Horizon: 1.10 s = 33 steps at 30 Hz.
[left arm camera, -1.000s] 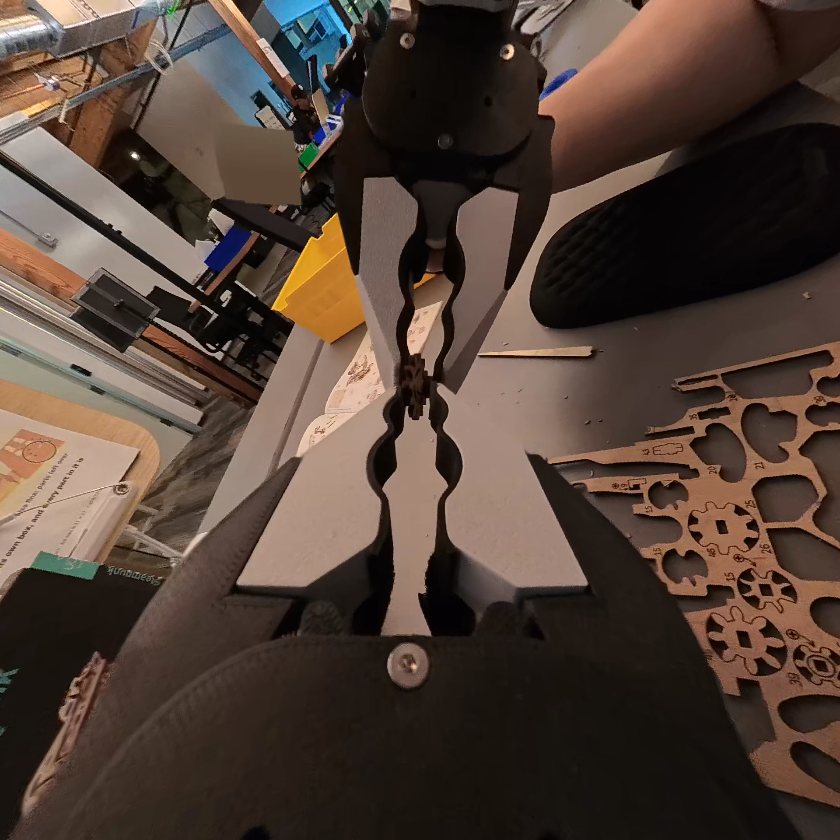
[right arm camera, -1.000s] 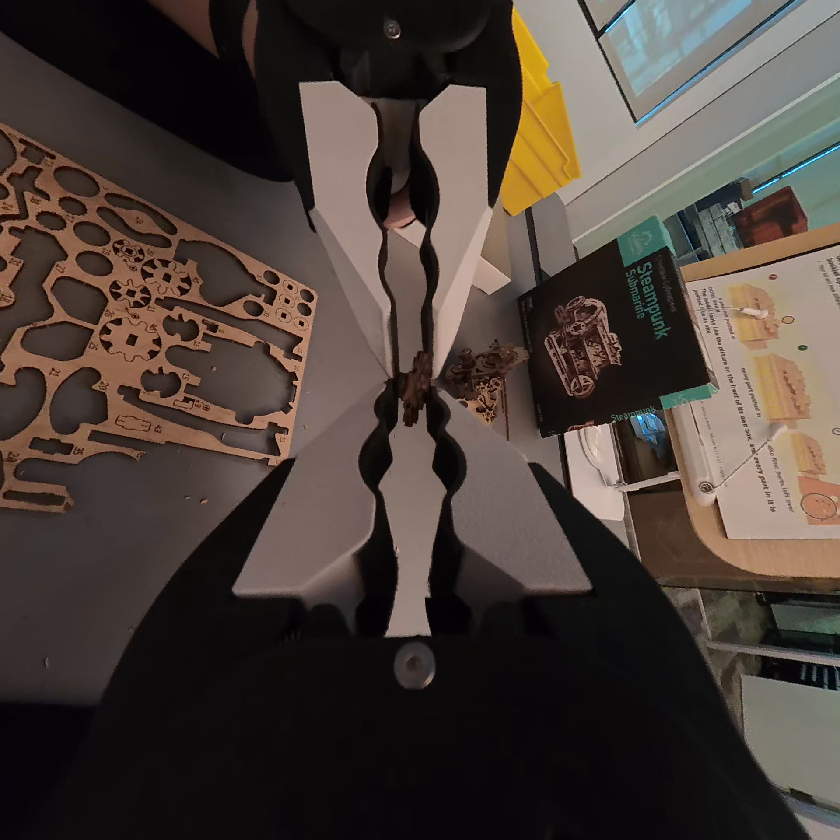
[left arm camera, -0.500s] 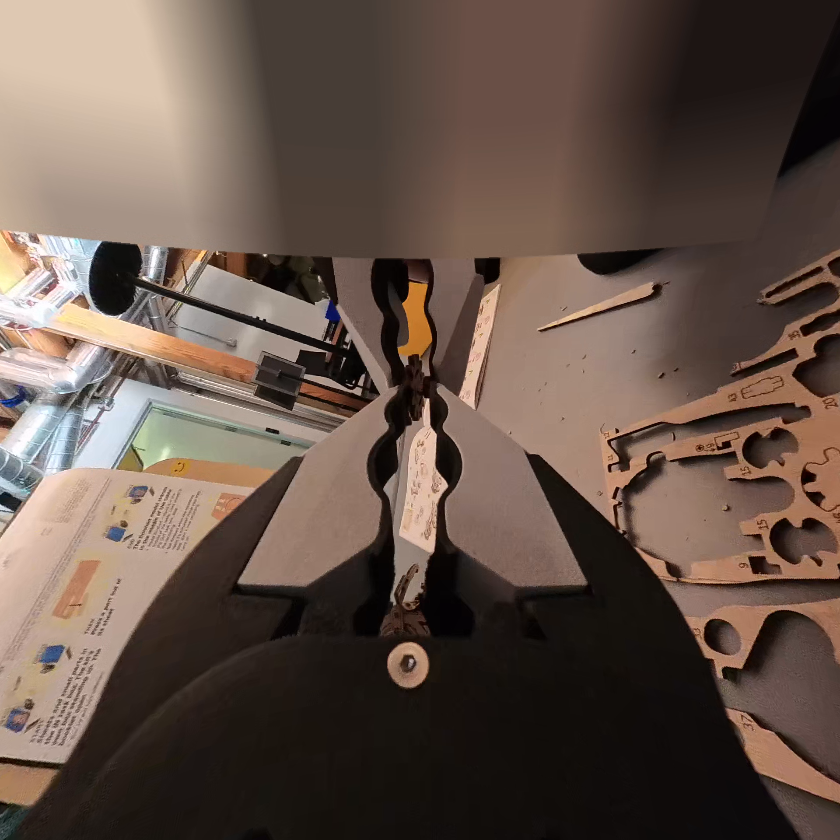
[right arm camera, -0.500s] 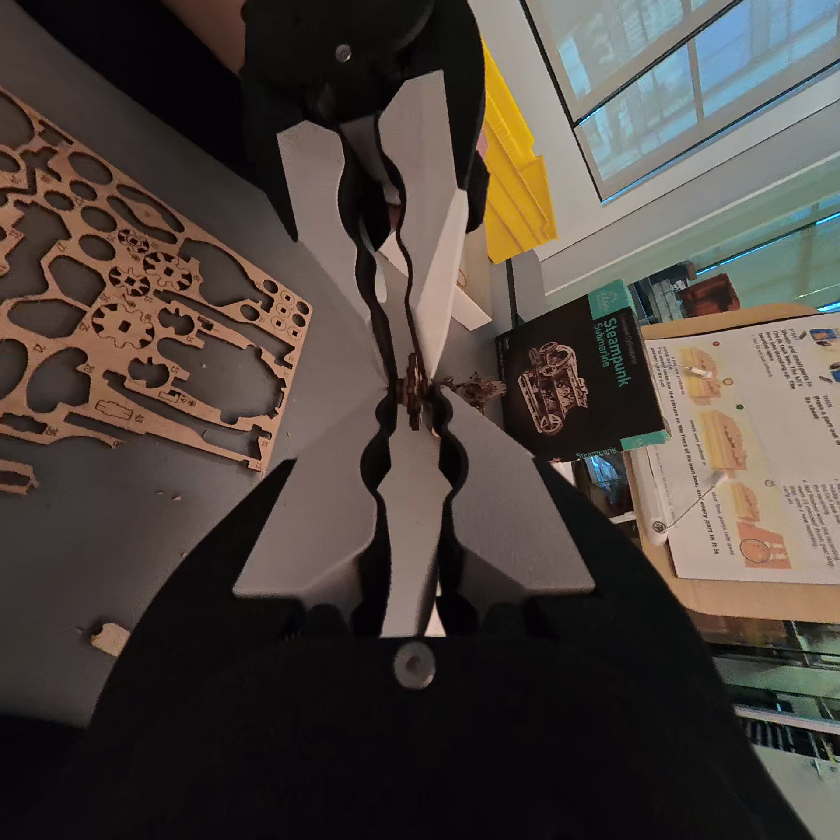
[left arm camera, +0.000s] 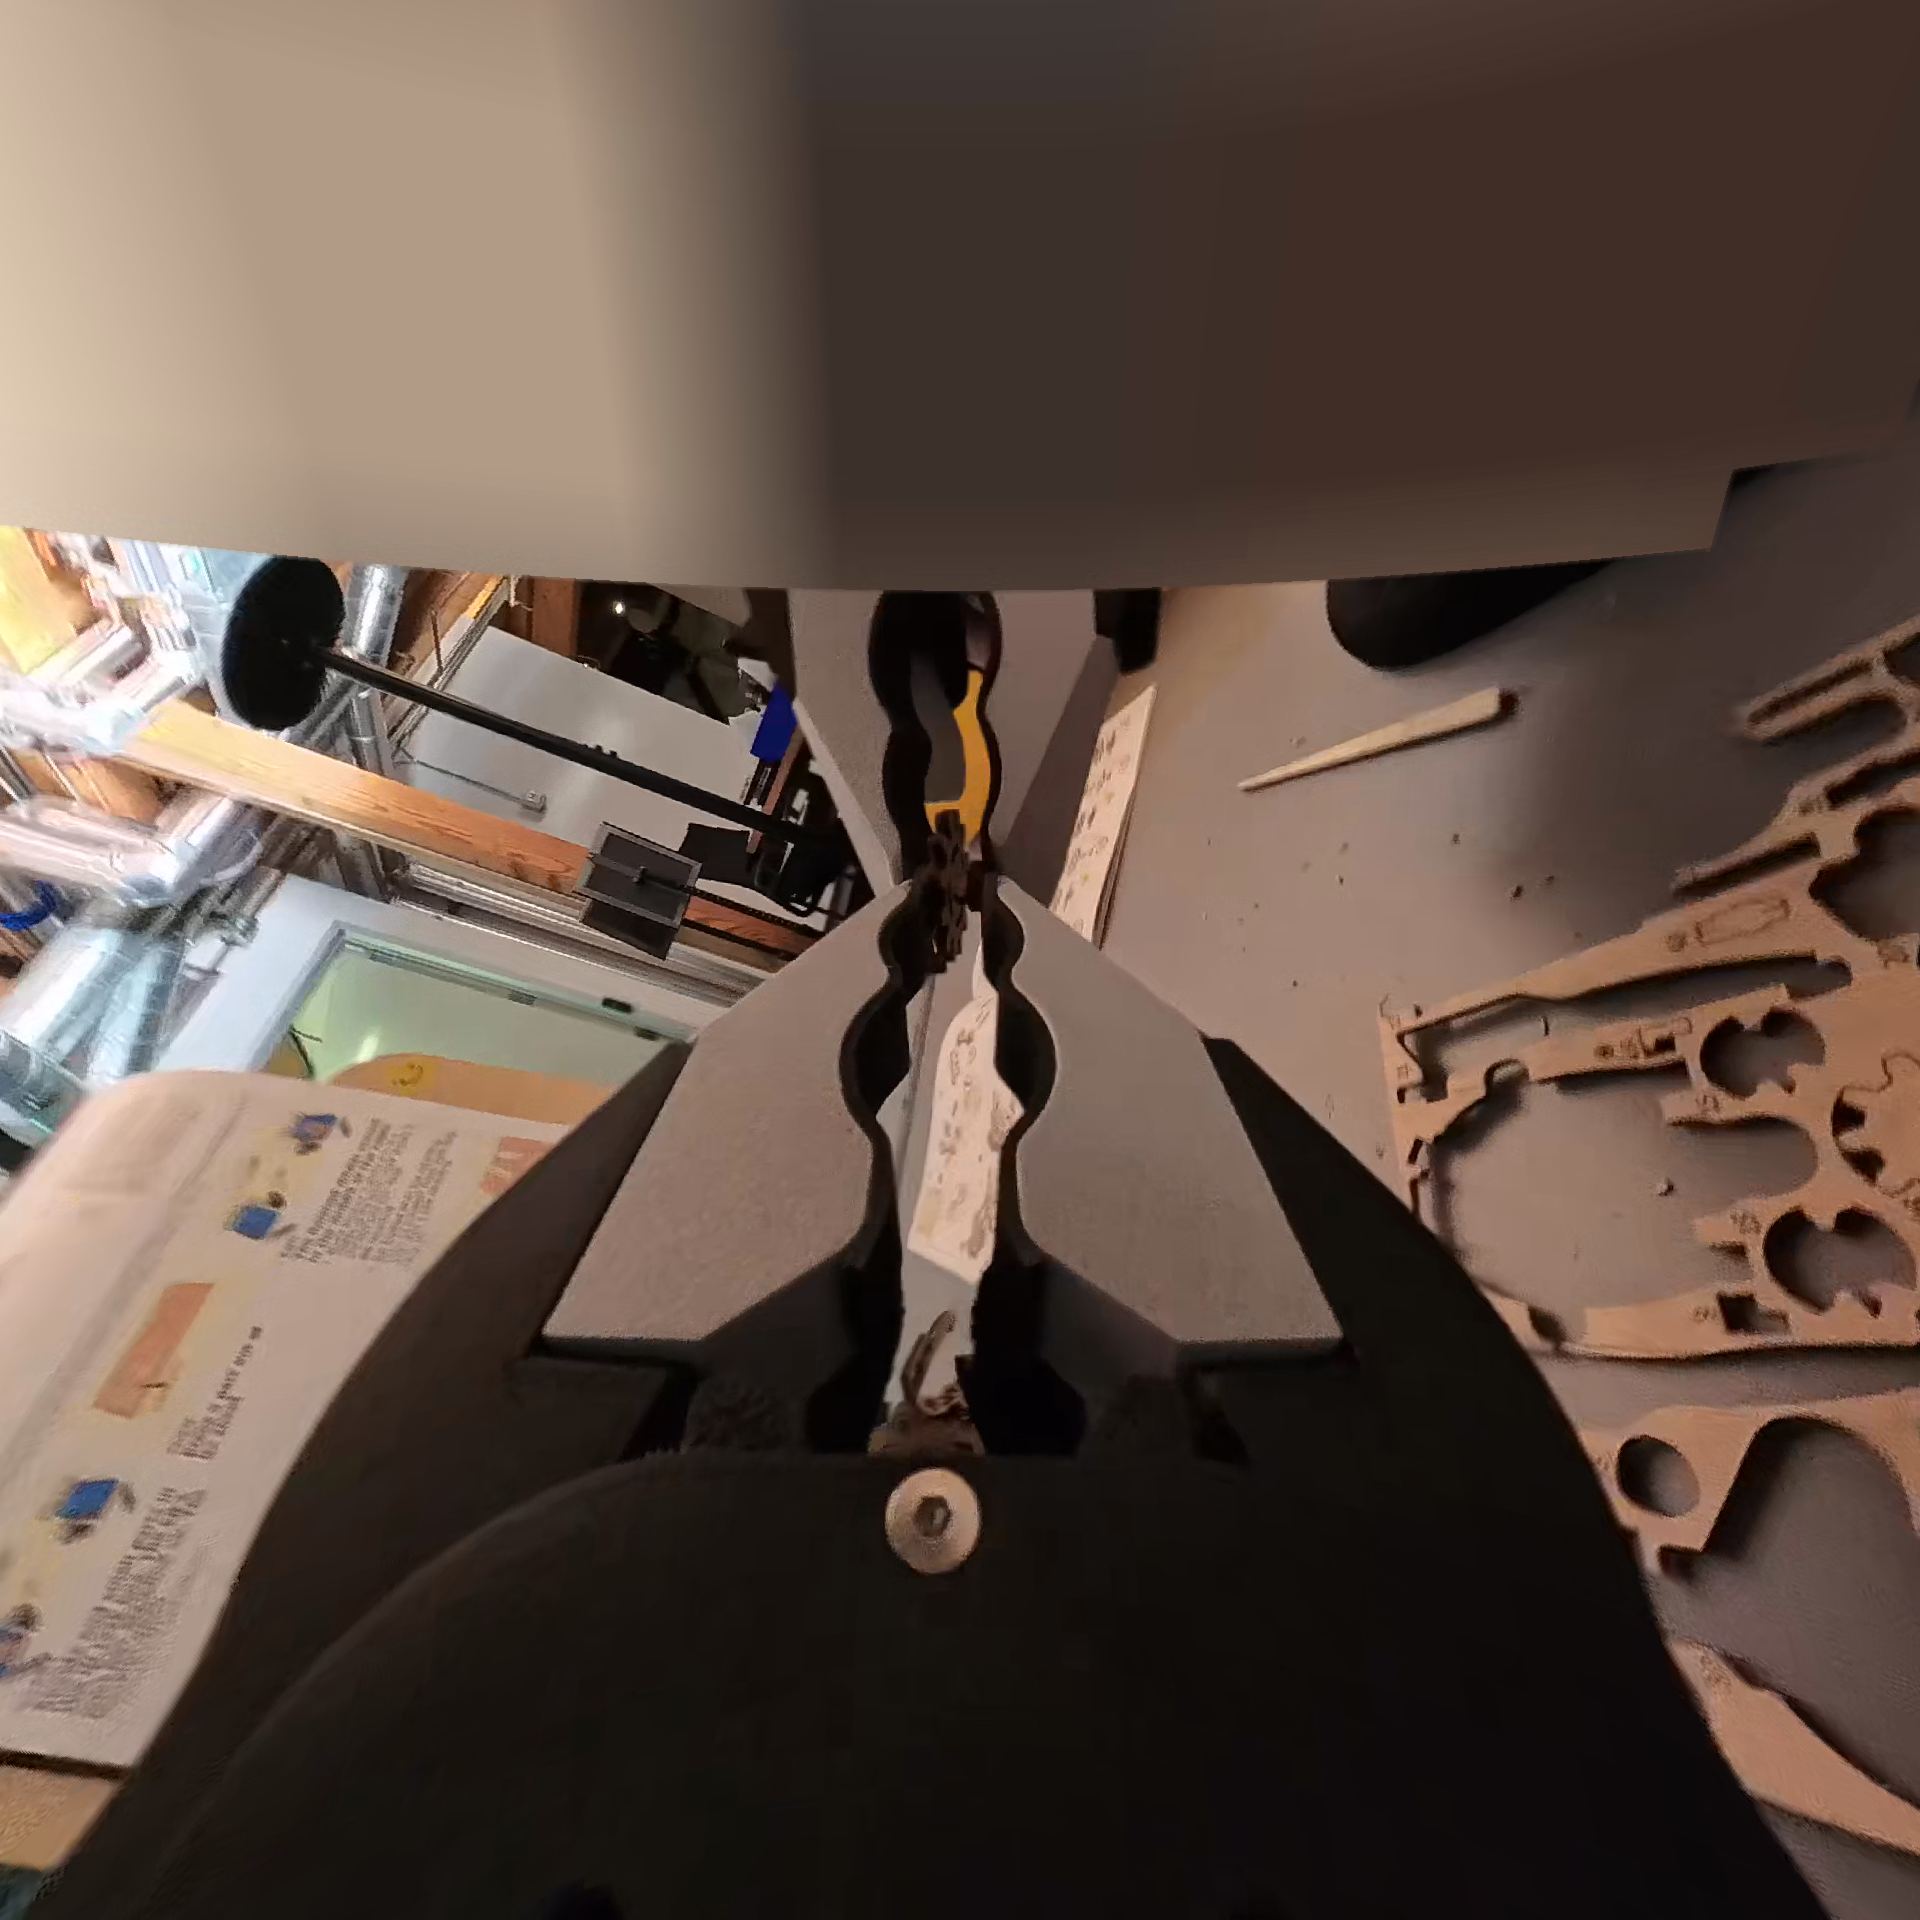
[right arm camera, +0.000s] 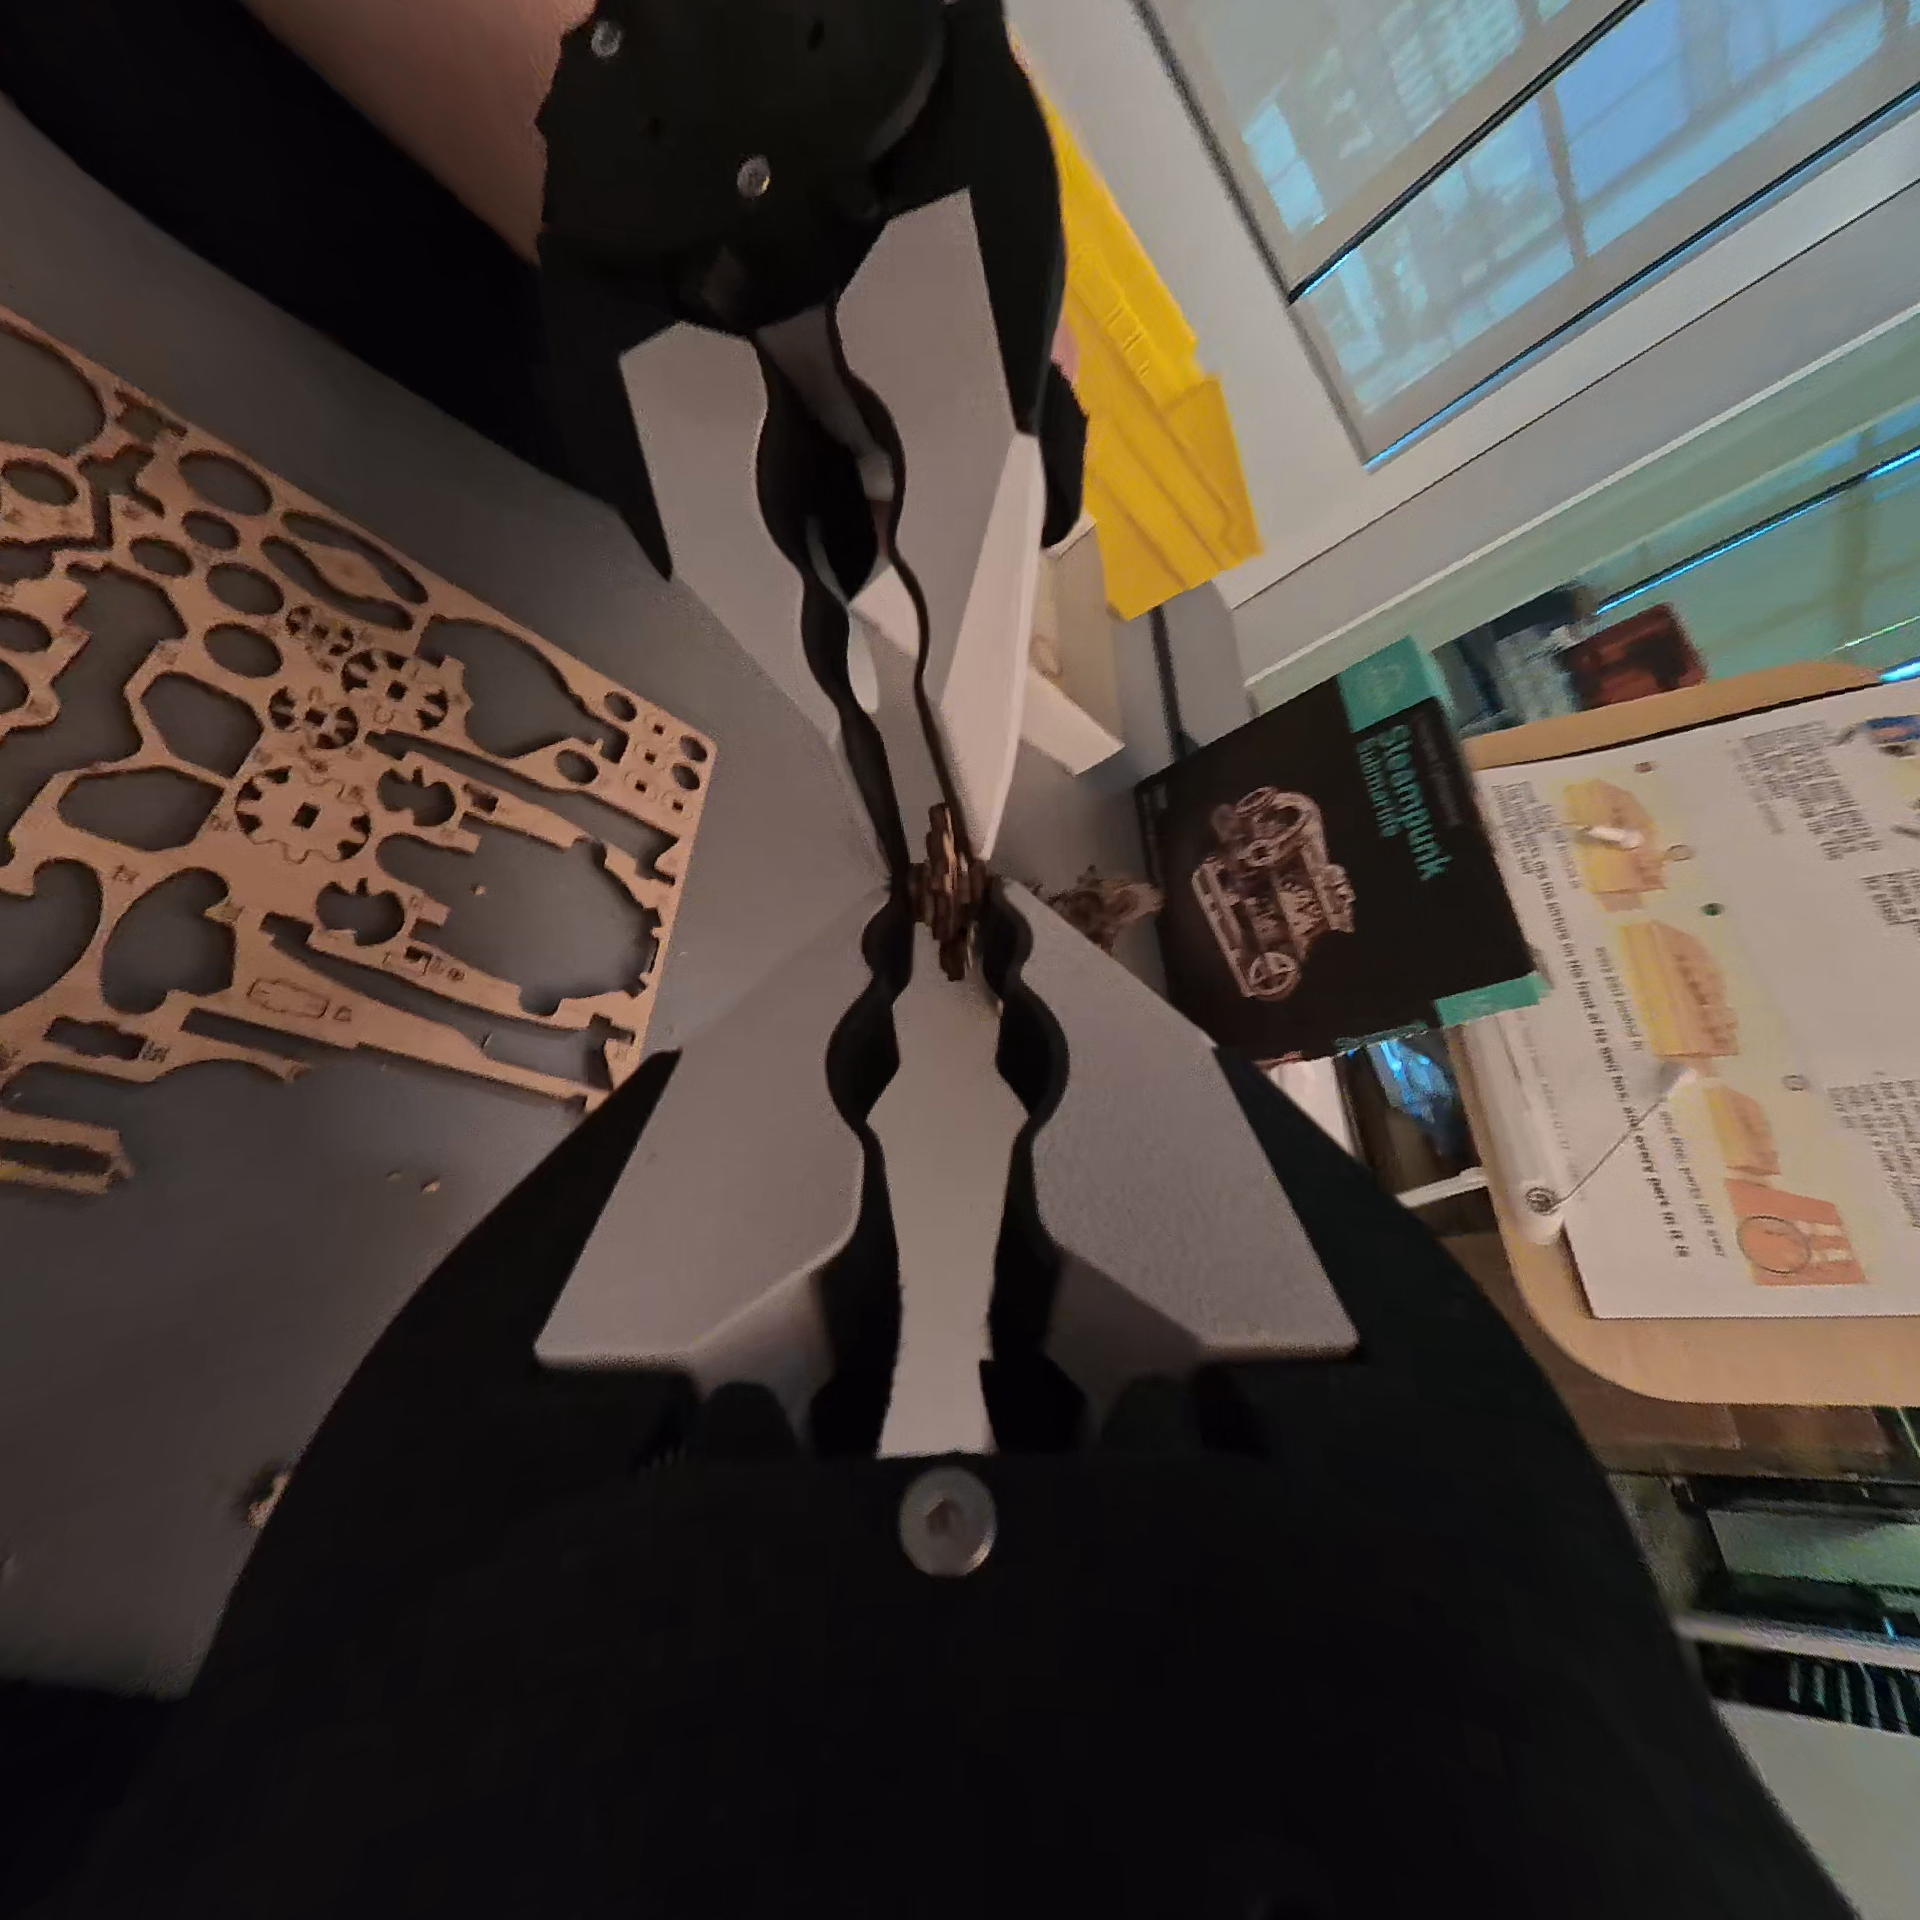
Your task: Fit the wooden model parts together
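My left gripper (left arm camera: 948,896) is shut on a small dark toothed wooden gear (left arm camera: 943,920). My right gripper (right arm camera: 943,920) is shut on a small toothed wooden part (right arm camera: 951,940). The two grippers meet tip to tip in the air above the grey table (left arm camera: 1299,935), and the parts touch. I cannot tell whether the parts are seated in each other. In the right wrist view the left gripper (right arm camera: 928,836) comes in from above, tilted. In the left wrist view the right gripper (left arm camera: 951,831) shows only at its tips, under a blurred patch.
A laser-cut wooden sheet (right arm camera: 312,831) with many holes lies on the table and also shows in the left wrist view (left arm camera: 1714,1143). A partly built model (right arm camera: 1101,904), a black box (right arm camera: 1340,873), a yellow bin (right arm camera: 1153,447), an instruction booklet (left arm camera: 1101,810) and a wood stick (left arm camera: 1382,738) are around. My left and right fingertips are right by each other.
Both grippers stayed shut and tip to tip. The pair has tilted and turned. In the right wrist view the left gripper now leans to the left. A blurred patch now covers the top of the left view.
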{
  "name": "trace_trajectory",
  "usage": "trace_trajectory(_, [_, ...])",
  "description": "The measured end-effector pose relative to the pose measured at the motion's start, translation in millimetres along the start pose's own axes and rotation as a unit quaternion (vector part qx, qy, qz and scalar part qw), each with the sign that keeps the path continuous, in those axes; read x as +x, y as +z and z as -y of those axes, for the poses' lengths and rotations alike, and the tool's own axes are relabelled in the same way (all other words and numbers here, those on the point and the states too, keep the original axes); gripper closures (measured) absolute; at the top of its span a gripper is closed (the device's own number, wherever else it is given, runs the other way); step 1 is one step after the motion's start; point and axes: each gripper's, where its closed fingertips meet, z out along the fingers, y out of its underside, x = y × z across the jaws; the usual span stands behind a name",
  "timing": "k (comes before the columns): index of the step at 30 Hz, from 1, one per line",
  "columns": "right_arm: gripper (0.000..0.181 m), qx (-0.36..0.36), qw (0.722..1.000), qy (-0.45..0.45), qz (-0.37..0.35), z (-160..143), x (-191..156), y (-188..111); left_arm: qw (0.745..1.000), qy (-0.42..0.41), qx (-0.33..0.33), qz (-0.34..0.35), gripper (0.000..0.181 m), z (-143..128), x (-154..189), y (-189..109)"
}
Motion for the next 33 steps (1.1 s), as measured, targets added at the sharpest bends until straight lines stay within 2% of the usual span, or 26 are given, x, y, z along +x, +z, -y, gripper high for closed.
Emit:
trace_trajectory(2, [0.169,0.033,0.999,-0.008,-0.035,6,9,-3,0.999,-0.054,0.008,0.006,0.175,2,-8,0])
trace_trajectory(4, [0.169,0.025,0.997,-0.037,-0.070,5,14,-2,0.997,-0.083,0.007,0.003,0.175,0,-11,0])
trace_trajectory(6, [0.169,0.002,0.997,-0.040,-0.064,0,12,0,0.997,-0.078,0.002,0.001,0.175,-3,-8,0])
trace_trajectory(9, [0.170,0.004,1.000,0.001,-0.024,-1,8,-2,0.999,-0.052,0.002,0.003,0.174,-1,-6,2])
trace_trajectory(13, [0.170,-0.021,0.999,-0.004,-0.029,-6,7,2,0.998,-0.069,0.000,-0.001,0.174,-6,-4,2])
trace_trajectory(15, [0.169,0.004,0.999,0.035,-0.011,-1,9,-1,0.994,-0.108,0.011,-0.001,0.174,-2,-9,2])
trace_trajectory(20, [0.169,0.039,0.998,0.029,-0.027,10,18,-12,0.979,-0.198,0.053,-0.003,0.174,5,-24,-5])
trace_trajectory(25, [0.173,0.042,0.998,0.031,-0.023,12,18,-13,0.976,-0.209,0.058,-0.016,0.174,5,-21,-4])
trace_trajectory(28, [0.166,0.041,0.999,0.025,-0.014,13,14,-12,0.976,-0.209,0.061,-0.016,0.174,5,-22,-4])
trace_trajectory(33, [0.168,0.060,0.997,0.049,-0.010,19,16,-15,0.974,-0.213,0.071,-0.014,0.174,8,-24,-6])
